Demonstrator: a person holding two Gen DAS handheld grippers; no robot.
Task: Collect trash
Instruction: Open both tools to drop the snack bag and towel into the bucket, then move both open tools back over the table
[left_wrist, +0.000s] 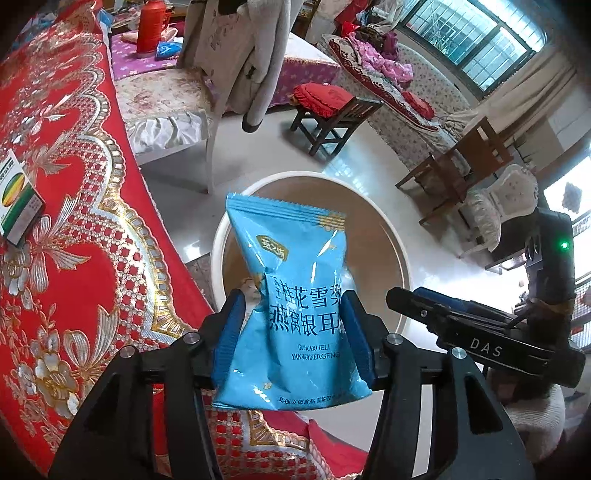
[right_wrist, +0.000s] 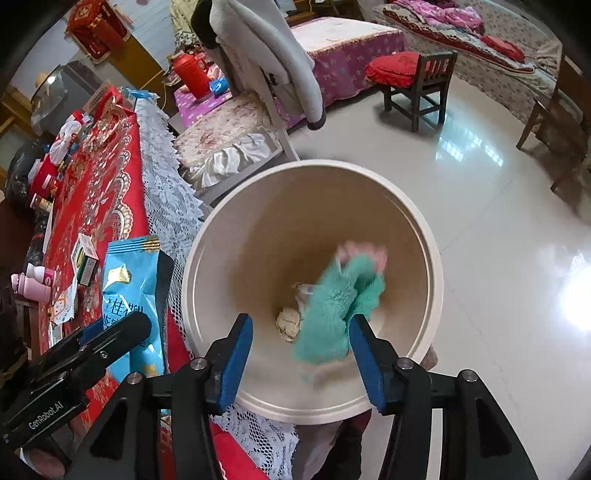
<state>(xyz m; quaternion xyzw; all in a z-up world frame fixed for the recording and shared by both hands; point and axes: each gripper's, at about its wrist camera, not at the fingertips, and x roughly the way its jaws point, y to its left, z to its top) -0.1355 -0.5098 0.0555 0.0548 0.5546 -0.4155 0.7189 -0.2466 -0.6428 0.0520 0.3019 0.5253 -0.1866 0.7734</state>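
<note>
Left gripper (left_wrist: 293, 325) clamps blue snack packet (left_wrist: 295, 295) above cream bin (right_wrist: 424, 229). Right gripper (right_wrist: 301, 347) jaws wide apart, empty, over bin; blurred teal fuzzy item (right_wrist: 332, 310) inside.

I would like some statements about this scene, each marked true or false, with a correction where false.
1. The left gripper holds a blue snack packet. True.
2. The right gripper is closed on the packet. False: its jaws stand open above the bin.
3. A blurred green item is over the bin. True.
4. The bin is empty. False: crumpled trash lies at its bottom.
5. The tablecloth is plain white. False: it is red with gold embroidery.
</note>
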